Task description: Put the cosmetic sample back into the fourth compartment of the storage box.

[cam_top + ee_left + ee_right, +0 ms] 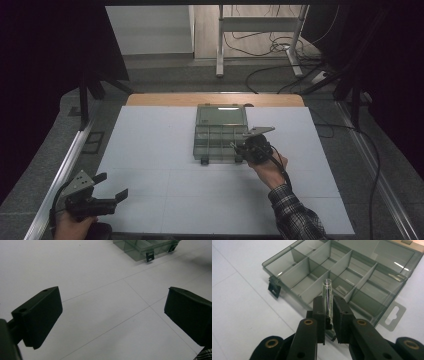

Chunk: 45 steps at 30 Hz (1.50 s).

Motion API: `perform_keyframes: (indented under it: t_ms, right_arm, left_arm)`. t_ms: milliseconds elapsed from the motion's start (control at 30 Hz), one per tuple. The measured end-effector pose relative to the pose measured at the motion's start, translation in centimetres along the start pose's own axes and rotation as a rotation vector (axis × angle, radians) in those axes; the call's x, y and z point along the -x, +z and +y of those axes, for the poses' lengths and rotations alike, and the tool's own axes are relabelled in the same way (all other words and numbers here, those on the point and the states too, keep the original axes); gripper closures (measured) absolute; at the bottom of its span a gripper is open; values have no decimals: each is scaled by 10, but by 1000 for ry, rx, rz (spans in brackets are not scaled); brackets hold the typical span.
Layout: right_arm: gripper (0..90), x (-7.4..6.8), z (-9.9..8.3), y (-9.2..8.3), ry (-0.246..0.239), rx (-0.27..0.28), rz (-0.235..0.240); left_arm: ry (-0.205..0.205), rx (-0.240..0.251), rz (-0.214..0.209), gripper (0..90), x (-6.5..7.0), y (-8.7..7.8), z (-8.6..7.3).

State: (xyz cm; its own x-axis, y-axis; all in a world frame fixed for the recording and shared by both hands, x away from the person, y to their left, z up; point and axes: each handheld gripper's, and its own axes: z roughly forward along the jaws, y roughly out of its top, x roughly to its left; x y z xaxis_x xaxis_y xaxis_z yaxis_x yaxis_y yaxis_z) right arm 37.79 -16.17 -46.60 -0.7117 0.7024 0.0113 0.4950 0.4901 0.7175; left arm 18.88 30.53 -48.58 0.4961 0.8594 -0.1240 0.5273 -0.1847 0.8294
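The right claw [328, 315] is clamped on a slim clear tube [328, 293], a glass vial by the look of it, with something dark and thin inside. It hangs just over the near edge of the smoky transparent compartment box [377, 300], which sits open on the white table [150, 150], lid laid back towards the far side. In the high view the right claw [239, 148] sits at the box's [220, 115] near right corner.

Over at the near left corner of the table the left claw [111, 186] hangs with jaws wide apart, nothing between them, well away from the box.

Now, the risks. That tube is pinched only along its lower part, with the top sticking out free. Glass on hard pads is slippery, so it could pivot or slide out if the hand tilts. Squeeze harder and a thin wall might crack. The dividers [338, 270] are the other trap: come down on one rather than between two, and the tube gets levered sideways or bounces onto the table. And nothing steadies that light box, so a nudge against its wall could shove it along.
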Motion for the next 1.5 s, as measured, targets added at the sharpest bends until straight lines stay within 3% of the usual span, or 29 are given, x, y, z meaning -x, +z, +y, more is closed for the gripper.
perform_keyframes:
  t_ms: [1500]
  right_arm:
    - [802,46,17,31,34,-4,-96]
  left_arm:
    - [-9,-3,-4,18,-1,1,0]
